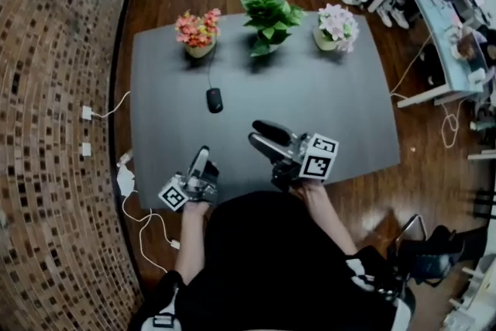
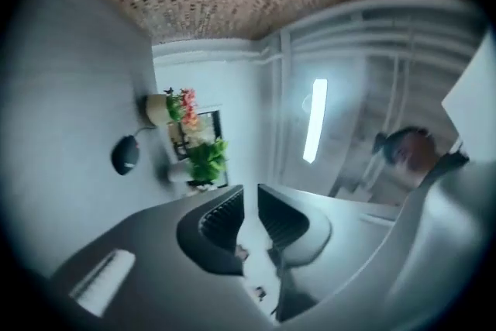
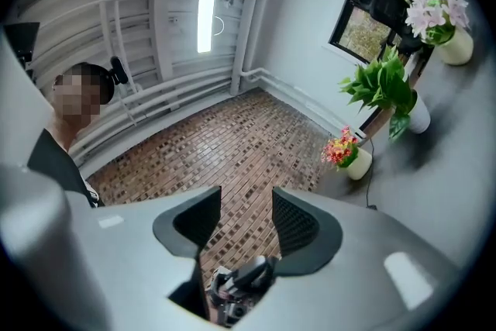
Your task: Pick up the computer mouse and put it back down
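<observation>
You have one flat grey rectangular table [image 1: 333,112] in front of you. On it lies one small black computer mouse [image 1: 215,100] with one thin dark cable [image 1: 209,70].

Three potted plants line the far edge (no two alike):
- one bunch of red and orange flowers in a cream pot [image 1: 198,33]
- one leafy green plant in a white pot [image 1: 269,18]
- one cluster of pale pink flowers in a cream pot [image 1: 336,29]

You hold two grey two-jaw grippers, the left gripper [image 1: 203,156] and the right gripper [image 1: 256,132]. Each carries one black-and-white marker cube [image 1: 319,156], so two in all.

Off to your left are perhaps three white plugs [image 1: 87,113], too small to count surely.
</observation>
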`<action>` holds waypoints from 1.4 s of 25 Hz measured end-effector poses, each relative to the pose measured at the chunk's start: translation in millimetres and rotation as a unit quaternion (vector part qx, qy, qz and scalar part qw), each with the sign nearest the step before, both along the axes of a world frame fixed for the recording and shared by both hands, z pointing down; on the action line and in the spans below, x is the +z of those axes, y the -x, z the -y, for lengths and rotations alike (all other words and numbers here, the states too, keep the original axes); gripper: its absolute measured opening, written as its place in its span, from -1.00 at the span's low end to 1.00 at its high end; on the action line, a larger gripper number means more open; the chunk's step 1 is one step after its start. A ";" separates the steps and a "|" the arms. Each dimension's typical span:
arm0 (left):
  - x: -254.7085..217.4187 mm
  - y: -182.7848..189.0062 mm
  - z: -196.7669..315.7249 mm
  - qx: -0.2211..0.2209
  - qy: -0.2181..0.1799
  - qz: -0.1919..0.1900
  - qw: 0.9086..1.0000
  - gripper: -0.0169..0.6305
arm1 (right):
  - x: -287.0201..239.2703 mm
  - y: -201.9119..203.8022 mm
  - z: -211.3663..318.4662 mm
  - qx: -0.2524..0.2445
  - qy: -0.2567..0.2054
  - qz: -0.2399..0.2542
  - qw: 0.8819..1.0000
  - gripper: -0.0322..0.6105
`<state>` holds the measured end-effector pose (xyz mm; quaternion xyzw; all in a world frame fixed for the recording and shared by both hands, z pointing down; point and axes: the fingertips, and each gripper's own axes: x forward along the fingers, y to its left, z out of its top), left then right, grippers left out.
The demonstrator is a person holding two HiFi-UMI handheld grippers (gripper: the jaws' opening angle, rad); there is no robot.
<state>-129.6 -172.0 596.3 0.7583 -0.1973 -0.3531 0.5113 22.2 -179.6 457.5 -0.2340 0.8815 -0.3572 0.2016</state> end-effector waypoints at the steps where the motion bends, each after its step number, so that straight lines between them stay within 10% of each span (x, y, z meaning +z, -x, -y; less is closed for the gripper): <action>1: -21.0 8.7 -5.3 -0.007 -0.022 -0.053 0.998 -0.86 | 0.5 6.0 1.9 -0.004 0.000 0.000 1.000 -0.33; 4: -70.8 22.6 -4.3 -0.025 -0.081 -0.096 0.992 -0.93 | -3.0 34.3 6.1 -0.024 -0.002 -0.001 1.000 -0.33; 10: -136.6 12.6 18.5 -0.030 -0.165 -0.021 0.986 -0.51 | -10.5 48.6 -10.4 -0.026 -0.006 -0.020 0.999 -0.33; 28: -159.2 2.9 -42.4 0.089 -0.184 -0.061 0.977 -0.35 | -0.8 55.8 -87.5 0.056 0.038 -0.064 0.996 -0.33; 35: -152.2 46.1 -58.3 0.057 -0.195 -0.040 0.978 -0.38 | 9.1 69.6 -127.6 0.052 0.044 -0.065 0.996 -0.34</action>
